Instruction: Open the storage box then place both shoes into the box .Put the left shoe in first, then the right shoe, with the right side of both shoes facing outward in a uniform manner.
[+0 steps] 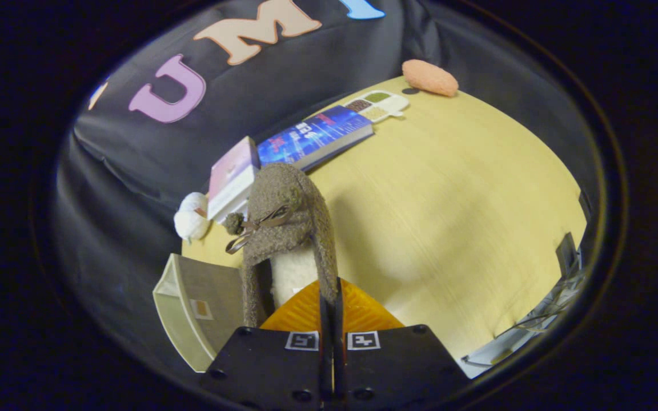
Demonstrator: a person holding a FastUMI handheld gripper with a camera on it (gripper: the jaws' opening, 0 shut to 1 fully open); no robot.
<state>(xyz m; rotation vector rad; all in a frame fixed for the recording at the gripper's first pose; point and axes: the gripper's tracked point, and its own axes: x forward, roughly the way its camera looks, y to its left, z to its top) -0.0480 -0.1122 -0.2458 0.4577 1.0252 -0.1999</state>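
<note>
Pale wood table, black cloth wall behind. Gripper: fingers pressed together, pinching the heel rim of a brown fuzzy slipper (cream lining, small bow), which hangs lifted above the tabletop. Storage box: beige, just beside the slipper and below it, lid state unclear. Beyond: two books, a white plush toy, a compartment tray, an orange sponge.
</note>
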